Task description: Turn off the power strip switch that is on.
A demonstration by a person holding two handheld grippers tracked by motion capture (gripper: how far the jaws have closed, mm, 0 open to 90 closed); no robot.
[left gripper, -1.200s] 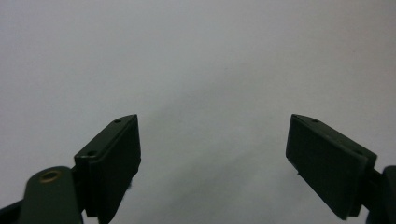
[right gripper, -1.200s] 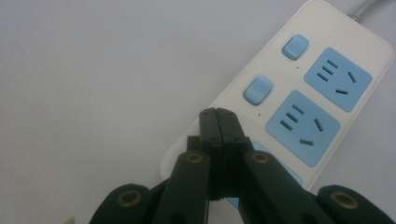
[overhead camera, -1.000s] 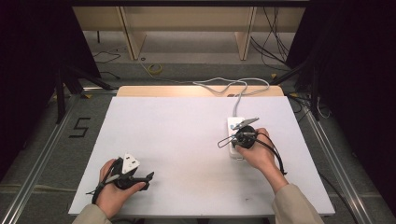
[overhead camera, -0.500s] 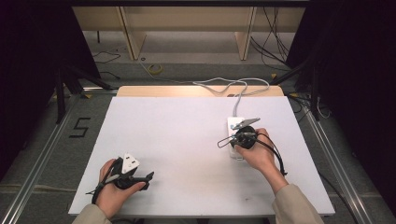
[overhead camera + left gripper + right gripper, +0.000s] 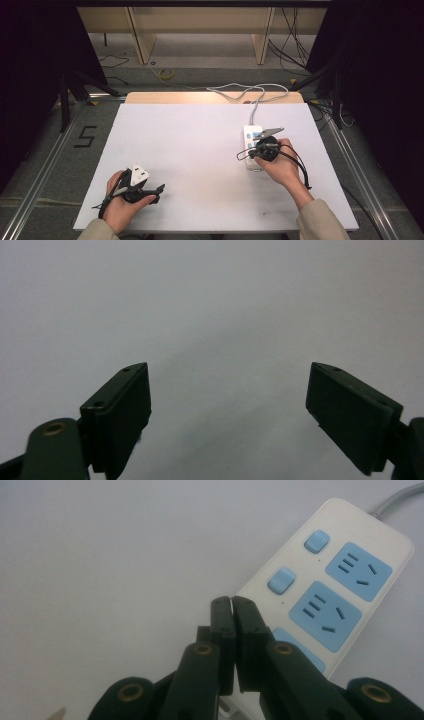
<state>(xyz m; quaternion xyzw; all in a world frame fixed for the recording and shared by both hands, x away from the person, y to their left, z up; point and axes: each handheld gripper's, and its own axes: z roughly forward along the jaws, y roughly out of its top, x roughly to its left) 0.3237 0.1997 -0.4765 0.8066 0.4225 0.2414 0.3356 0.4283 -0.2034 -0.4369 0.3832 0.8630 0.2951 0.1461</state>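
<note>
right tongs (image 5: 233, 602): jaws all but together, nothing between them, tips over the near edge of the white power strip (image 5: 345, 575) | strip: flat on the worktop (image 5: 190, 150), directly under the right tongs, blue switches just beyond the tips, sockets beside them | left tongs (image 5: 230, 415): jaws wide apart, empty, well apart from the strip

R gripper (image 5: 233, 602) jaws just cracked open, prob. barely; nothing between.
</note>
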